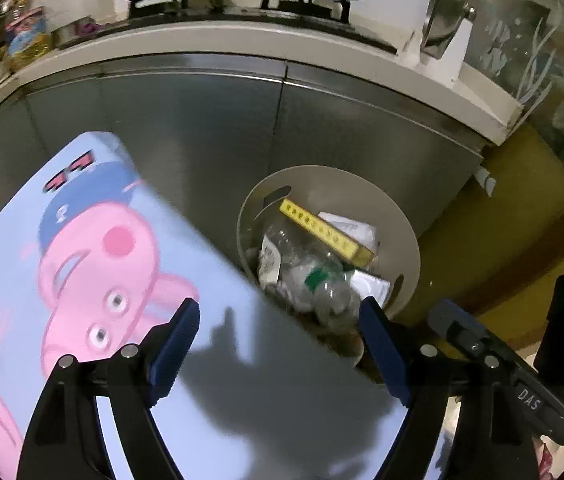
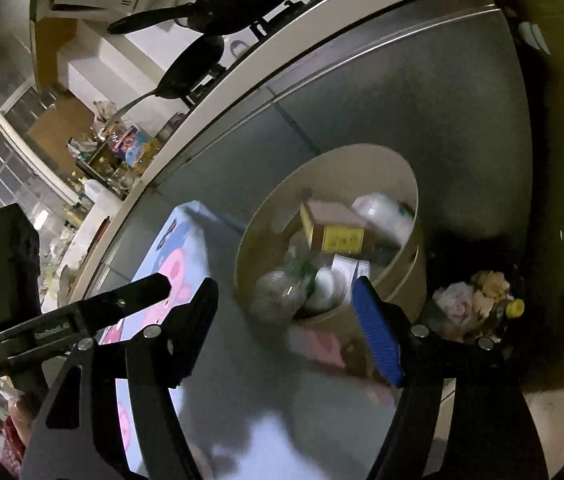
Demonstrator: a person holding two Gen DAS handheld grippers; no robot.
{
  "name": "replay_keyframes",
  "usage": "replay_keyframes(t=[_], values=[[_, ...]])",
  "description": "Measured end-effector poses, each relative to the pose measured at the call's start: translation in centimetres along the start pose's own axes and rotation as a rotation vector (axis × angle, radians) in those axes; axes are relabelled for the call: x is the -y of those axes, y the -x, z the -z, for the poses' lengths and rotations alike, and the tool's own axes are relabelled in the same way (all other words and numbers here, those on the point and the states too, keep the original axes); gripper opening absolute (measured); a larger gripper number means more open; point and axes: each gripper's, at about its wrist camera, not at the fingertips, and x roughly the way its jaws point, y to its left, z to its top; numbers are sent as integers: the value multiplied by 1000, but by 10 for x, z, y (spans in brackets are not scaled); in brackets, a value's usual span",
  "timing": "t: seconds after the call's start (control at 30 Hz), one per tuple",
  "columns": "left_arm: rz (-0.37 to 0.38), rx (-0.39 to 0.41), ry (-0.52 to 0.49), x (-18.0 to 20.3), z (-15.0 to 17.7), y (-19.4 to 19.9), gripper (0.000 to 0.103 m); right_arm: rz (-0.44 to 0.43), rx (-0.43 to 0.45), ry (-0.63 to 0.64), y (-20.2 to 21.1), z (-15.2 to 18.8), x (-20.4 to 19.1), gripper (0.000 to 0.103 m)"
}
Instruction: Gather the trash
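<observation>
Both the left gripper (image 1: 277,344) and the right gripper (image 2: 282,320) stand wide open and empty, and just ahead of and below their tips sits the bin (image 1: 406,232), its yellow box (image 1: 326,234) lying aslant among bottles, nearer the right gripper by my judgement.

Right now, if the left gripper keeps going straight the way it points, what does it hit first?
Probably the trash in the beige bin. The open, empty left gripper points down over the light-blue table edge at the crushed clear bottle, though depth is unclear.
</observation>
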Motion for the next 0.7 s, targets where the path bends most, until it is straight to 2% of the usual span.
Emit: replay_keyframes(t=[0.4,0.7], values=[[-64,59,75,-29,77,60,87,7,0,61,44,66,-46,70],[-131,109,141,-57,118,104,99,-7,-45,101,51,97,-82,76]])
